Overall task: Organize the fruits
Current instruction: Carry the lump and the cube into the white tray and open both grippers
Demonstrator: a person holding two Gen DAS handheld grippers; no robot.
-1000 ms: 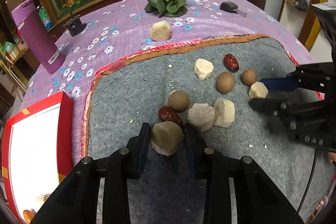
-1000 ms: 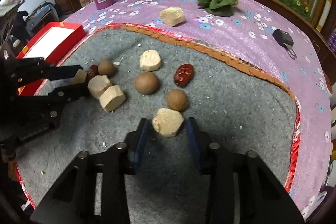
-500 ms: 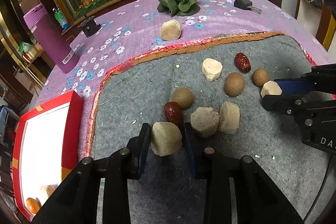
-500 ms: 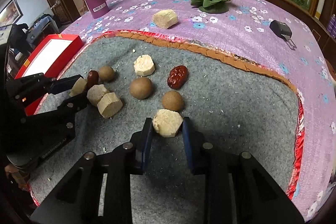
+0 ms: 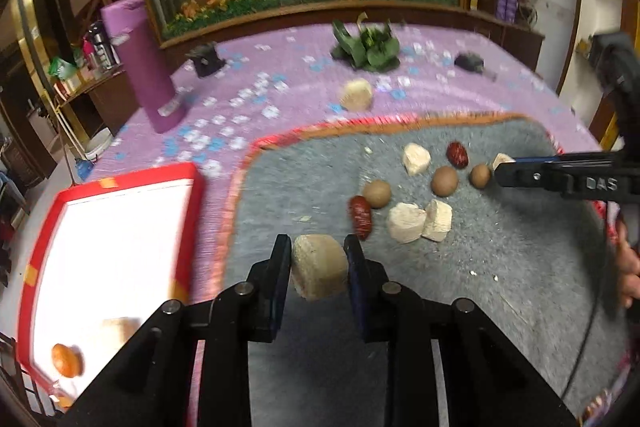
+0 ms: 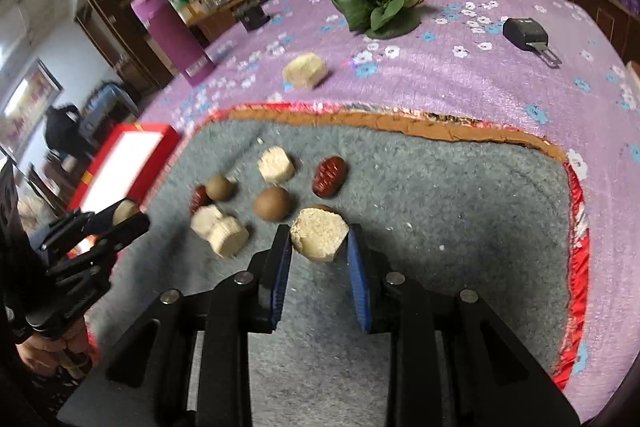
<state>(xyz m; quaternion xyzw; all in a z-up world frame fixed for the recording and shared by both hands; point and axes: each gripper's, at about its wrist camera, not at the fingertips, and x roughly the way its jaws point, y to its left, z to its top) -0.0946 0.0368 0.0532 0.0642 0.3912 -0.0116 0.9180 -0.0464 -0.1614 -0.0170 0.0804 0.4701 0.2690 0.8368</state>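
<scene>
My left gripper is shut on a beige chunk, held above the grey mat near its left edge. Beside it lies the red-rimmed white tray with an orange fruit and a blurred chunk inside. My right gripper is shut on another crumbly beige chunk over the mat. Left on the mat are red dates, brown round fruits and beige chunks. Each gripper shows in the other's view: right, left.
A purple bottle, a leafy green plant, a small black box, a black key fob and a lone beige chunk stand on the flowered purple cloth beyond the mat. A hand shows at the right edge.
The right gripper closed on its chunk. Both grippers have lifted their chunks off the mat, and the left one has swung left, nearer the red tray.
</scene>
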